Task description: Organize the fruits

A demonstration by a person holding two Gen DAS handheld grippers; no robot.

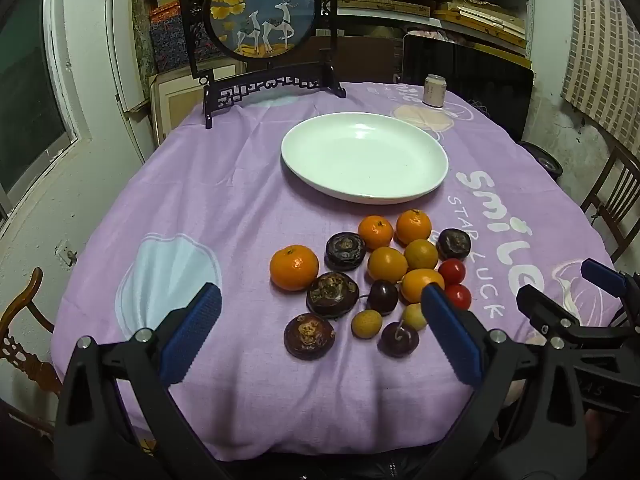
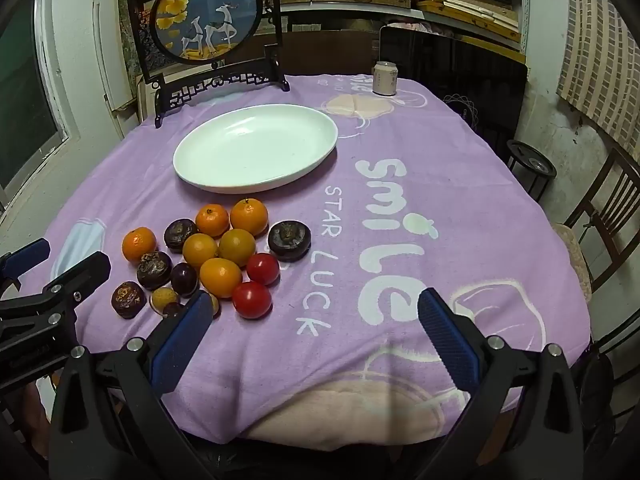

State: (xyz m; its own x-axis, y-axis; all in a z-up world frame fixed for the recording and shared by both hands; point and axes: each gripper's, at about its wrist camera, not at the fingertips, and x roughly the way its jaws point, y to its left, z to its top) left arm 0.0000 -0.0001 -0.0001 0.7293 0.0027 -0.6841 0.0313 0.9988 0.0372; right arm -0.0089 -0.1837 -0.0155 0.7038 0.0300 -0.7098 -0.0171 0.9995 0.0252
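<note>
I see both my left gripper point(image 1: 320, 312) and right gripper point(image 2: 316, 316) with jaws wide apart, gripping nothing; the fruits point(image 1: 376, 276) cluster on the table point(image 1: 200, 208) just before the bare white plate point(image 1: 364, 158).

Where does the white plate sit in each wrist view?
Left wrist: white plate centre, slightly right, beyond the fruit pile.
Right wrist: white plate left of centre, above the fruit pile.
Shared landmark: the round deer screen behind it.
</note>
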